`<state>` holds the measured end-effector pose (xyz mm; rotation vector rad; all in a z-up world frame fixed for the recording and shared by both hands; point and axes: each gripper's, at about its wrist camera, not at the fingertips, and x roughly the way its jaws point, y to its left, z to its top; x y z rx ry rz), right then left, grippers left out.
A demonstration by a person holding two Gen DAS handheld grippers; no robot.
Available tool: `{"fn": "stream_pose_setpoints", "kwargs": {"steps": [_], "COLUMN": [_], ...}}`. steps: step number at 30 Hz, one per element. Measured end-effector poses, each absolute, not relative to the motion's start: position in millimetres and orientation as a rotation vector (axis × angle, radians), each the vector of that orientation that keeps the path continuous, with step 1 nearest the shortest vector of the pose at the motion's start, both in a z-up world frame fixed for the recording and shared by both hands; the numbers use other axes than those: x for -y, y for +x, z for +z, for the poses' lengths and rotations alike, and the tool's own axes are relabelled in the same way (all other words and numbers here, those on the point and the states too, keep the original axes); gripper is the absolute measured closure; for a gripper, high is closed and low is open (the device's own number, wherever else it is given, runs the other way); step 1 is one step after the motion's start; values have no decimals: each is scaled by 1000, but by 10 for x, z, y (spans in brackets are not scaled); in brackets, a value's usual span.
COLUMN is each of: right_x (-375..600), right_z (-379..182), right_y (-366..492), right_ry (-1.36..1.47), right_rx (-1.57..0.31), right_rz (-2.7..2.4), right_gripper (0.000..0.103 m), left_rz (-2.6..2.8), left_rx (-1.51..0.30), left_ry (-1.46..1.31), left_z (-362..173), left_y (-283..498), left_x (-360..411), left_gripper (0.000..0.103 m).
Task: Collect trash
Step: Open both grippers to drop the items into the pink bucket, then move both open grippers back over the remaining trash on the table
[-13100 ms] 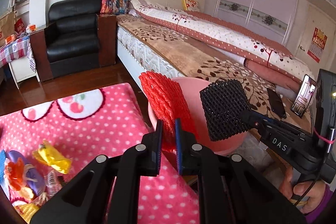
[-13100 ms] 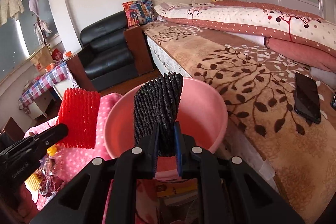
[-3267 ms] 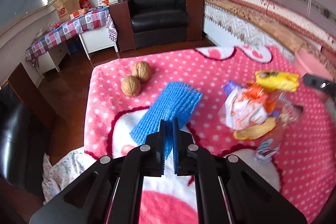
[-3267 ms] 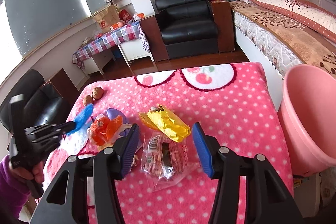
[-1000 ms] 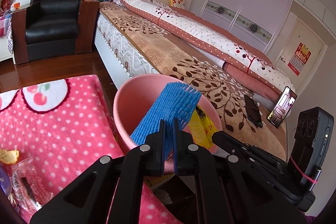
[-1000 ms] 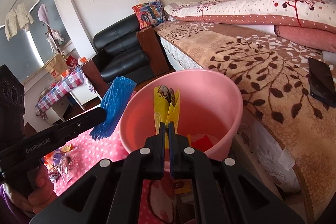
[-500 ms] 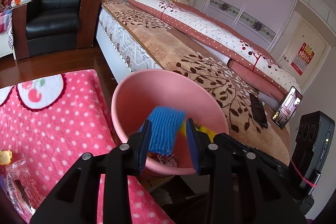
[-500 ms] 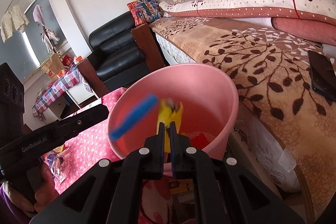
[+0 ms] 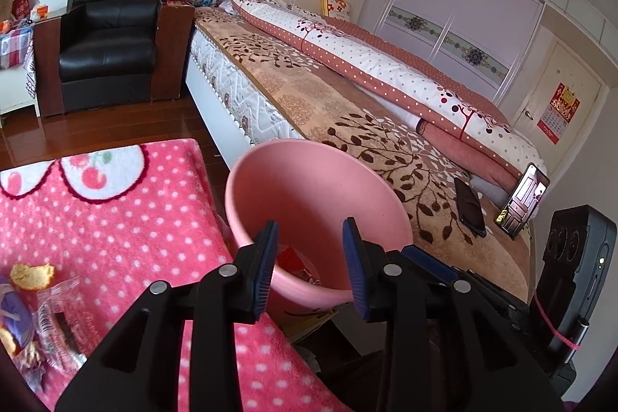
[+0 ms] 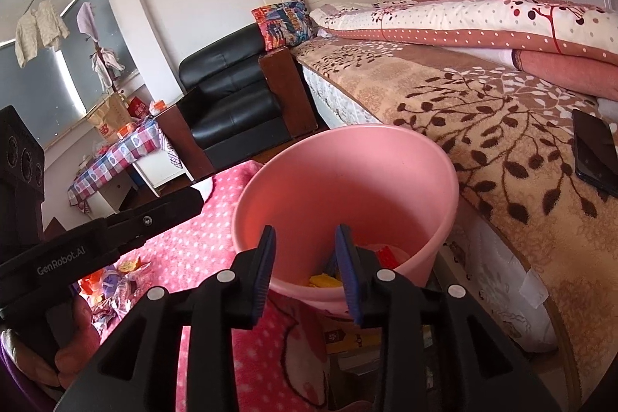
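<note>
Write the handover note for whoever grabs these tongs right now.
Left tongs: open, empty, over the pink bin.
Right tongs: open, empty, over the same bin.
Done: red and yellow scraps lie in the bin's bottom.
Left: wrappers and a food crumb on the pink dotted blanket. Fetch those next.
</note>
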<state>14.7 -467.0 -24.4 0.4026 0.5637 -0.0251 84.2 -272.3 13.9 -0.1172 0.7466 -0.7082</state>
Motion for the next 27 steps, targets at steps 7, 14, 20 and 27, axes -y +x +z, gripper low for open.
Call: {"fn": "stream_pose_setpoints", "kwargs": {"steps": [7,14,20,27], "right_x": [4371,4015,3729,3457], "right_z": [-140,-118,-122,-126], "right_y": [13,-78,-83,-12], "right_ry": [380,357,342,317], "right_rx": [-563,-590,-620,-643], "right_rz": [15,74,130,187], "right_gripper": [70,70,70,68], "left_rz": [-654,-580,-479,-320], "left_rx": [-728,-688,-666,-667], "left_ry": [-114,-103,-102,-111], "left_z": [217,294,337,280], "left_y": [672,474,375,335], "left_x": [2453,2046,1563,925], "left_gripper": [68,68,68,68]}}
